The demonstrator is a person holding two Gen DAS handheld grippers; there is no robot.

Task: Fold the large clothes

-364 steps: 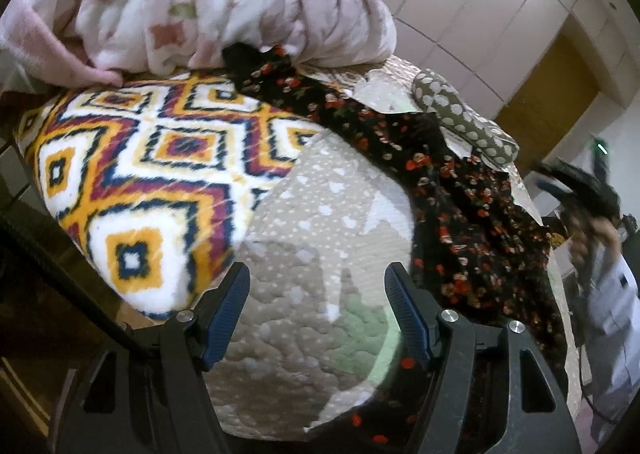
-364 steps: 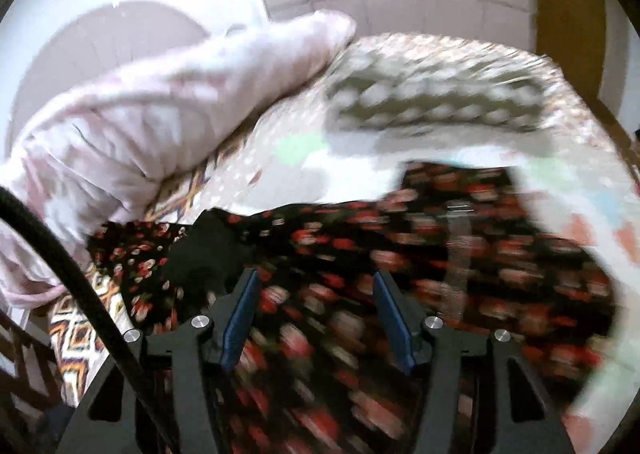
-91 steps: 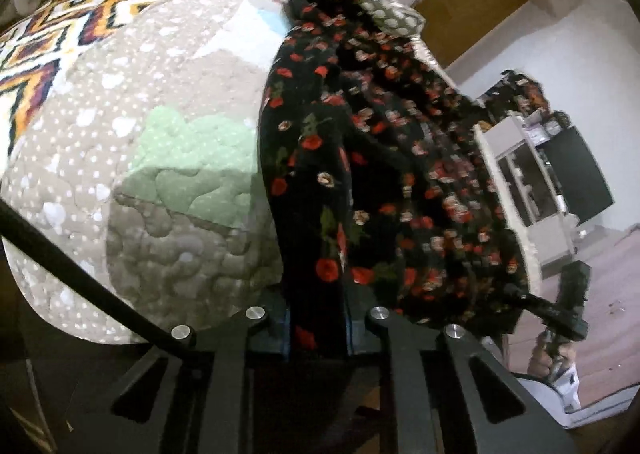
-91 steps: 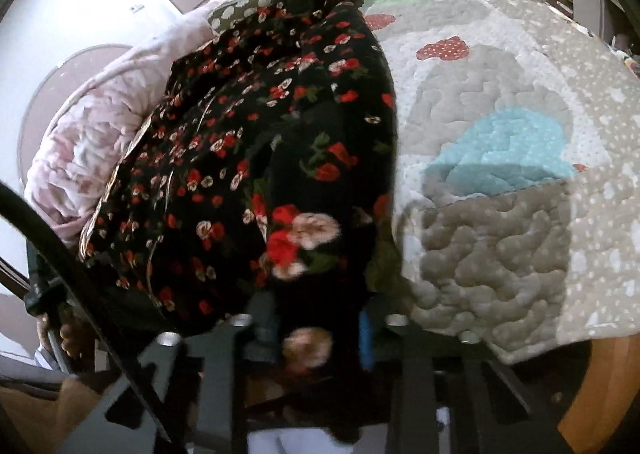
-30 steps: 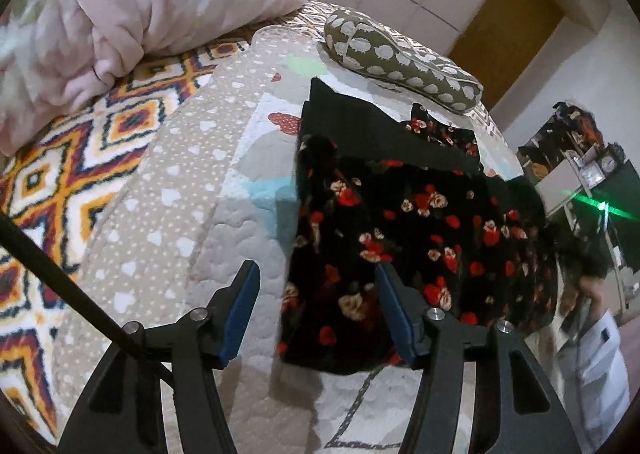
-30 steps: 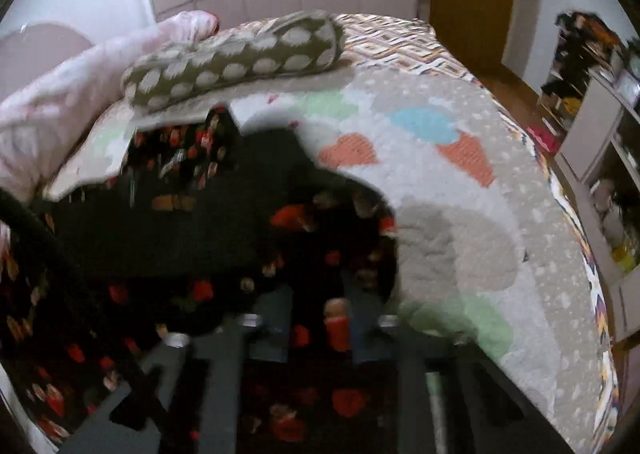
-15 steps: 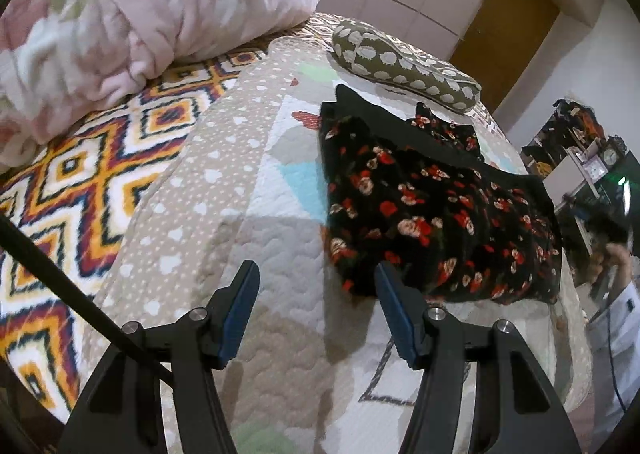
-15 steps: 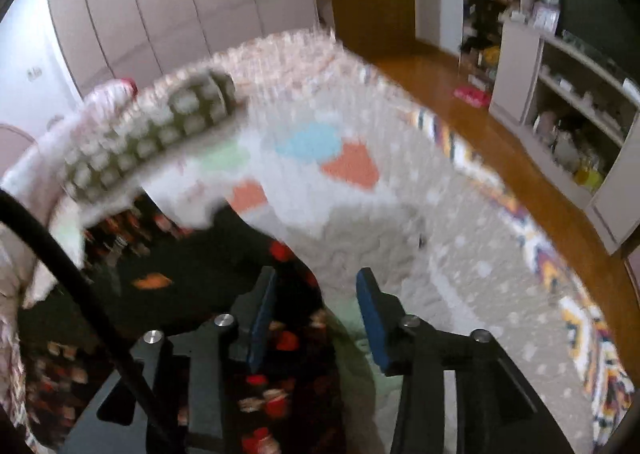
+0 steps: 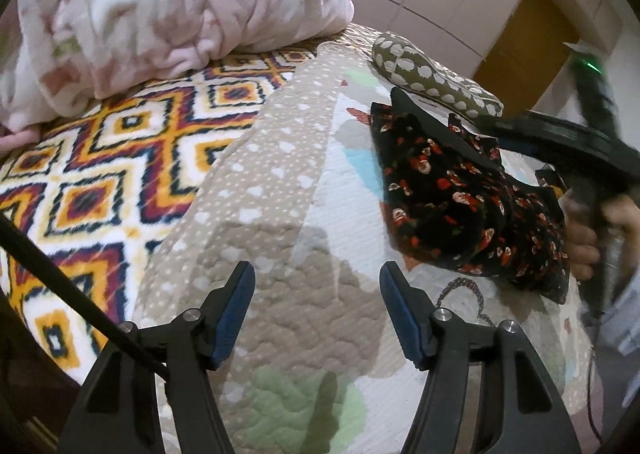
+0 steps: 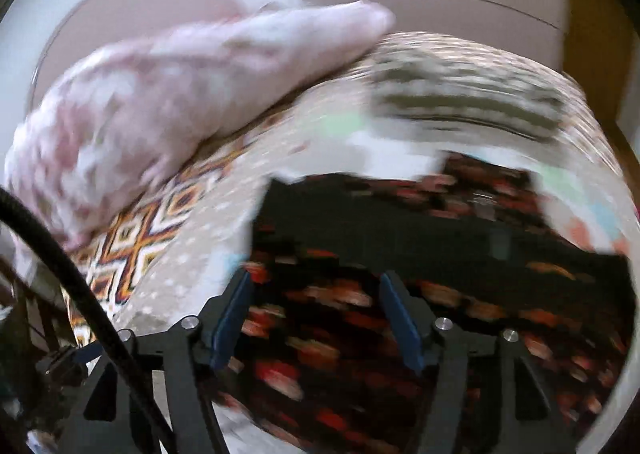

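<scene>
Black floral garment (image 9: 464, 205) folded, long axis across quilt (image 9: 288, 213) | both grippers' fingers apart, empty

The right wrist view is motion-blurred: the black garment with red flowers (image 10: 400, 314) smears into streaks, and the spotted olive pillow (image 10: 464, 101) loses its dots. In the left wrist view, the right hand (image 9: 592, 230) hides the garment's far edge.

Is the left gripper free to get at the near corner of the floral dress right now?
Probably yes: the left gripper is open and empty, with only bare quilt between it and the folded floral dress.
</scene>
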